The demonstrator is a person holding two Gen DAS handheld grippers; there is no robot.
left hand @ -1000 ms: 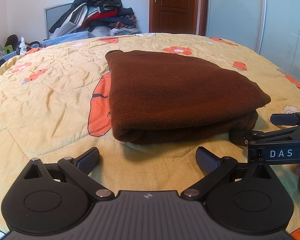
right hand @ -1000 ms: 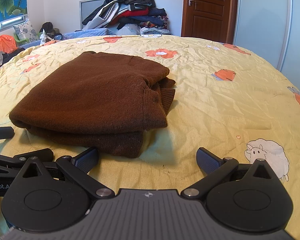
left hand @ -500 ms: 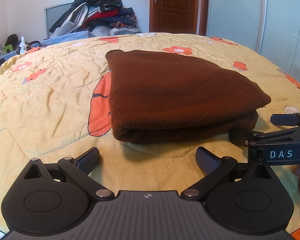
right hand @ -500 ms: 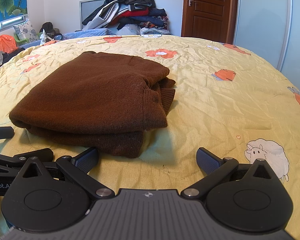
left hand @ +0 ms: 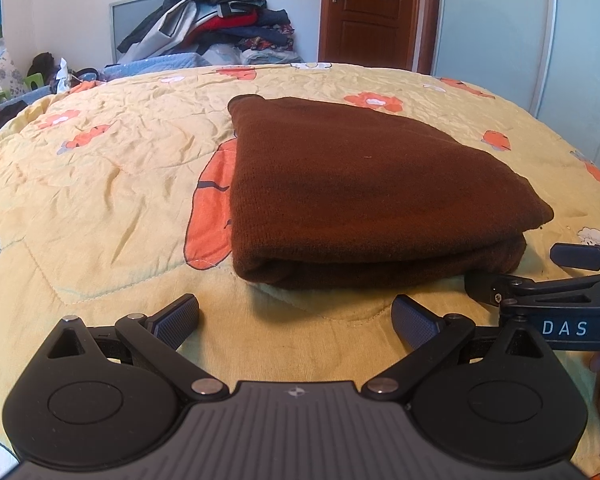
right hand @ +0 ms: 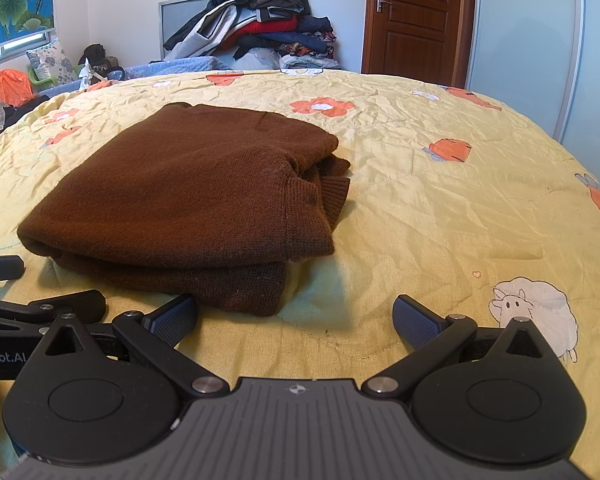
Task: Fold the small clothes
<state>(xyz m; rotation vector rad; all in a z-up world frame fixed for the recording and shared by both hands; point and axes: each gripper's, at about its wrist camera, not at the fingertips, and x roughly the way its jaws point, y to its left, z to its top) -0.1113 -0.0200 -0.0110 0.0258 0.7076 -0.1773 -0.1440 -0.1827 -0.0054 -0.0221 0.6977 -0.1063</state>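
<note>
Your brown sweater [left hand: 364, 192] sits folded mid-frame on the yellow quilt [left hand: 100, 200], ribbed cuffs poking out its right side in the right cam. Your left gripper [left hand: 295, 314] & right gripper [right hand: 295, 314] are both spread wide w/ nothing between the pads, low in frame just short of the fabric. Clothes pile [right hand: 260, 20] up top, by the door [right hand: 414, 16].

Black left gripper [left hand: 295, 318] – silver screws; right gripper [right hand: 295, 318] seemingly identical.
</note>
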